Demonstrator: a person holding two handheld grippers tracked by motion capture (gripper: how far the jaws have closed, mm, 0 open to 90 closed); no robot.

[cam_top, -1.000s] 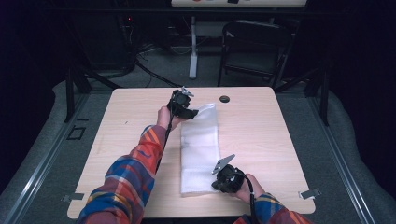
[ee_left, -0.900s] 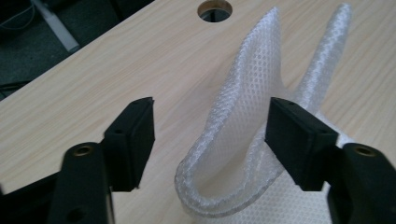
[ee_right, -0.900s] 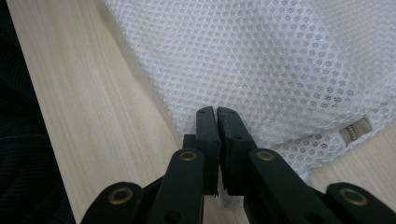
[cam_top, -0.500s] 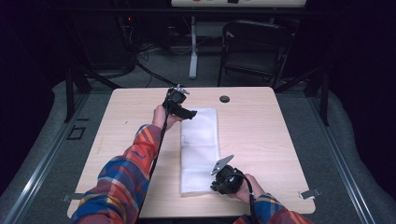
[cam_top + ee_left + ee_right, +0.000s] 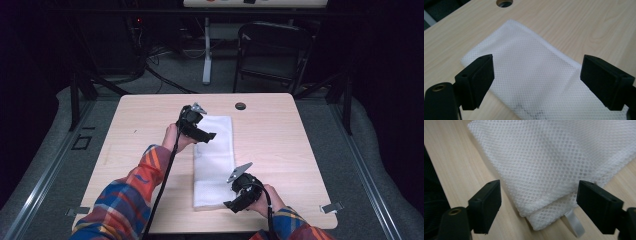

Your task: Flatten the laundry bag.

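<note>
Both sleeves are plaid flannel in red, blue and yellow. Each hand carries a black gripper, the left gripper and the right gripper, each topped by a grey three-cornered plate and trailing a black cable. The jaws are blocky, flat-padded, with brass-ringed screw holes.

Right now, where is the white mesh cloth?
In the high view the folded white mesh cloth lies mid-table on the pale wooden table, between the left tongs and the right tongs.
</note>
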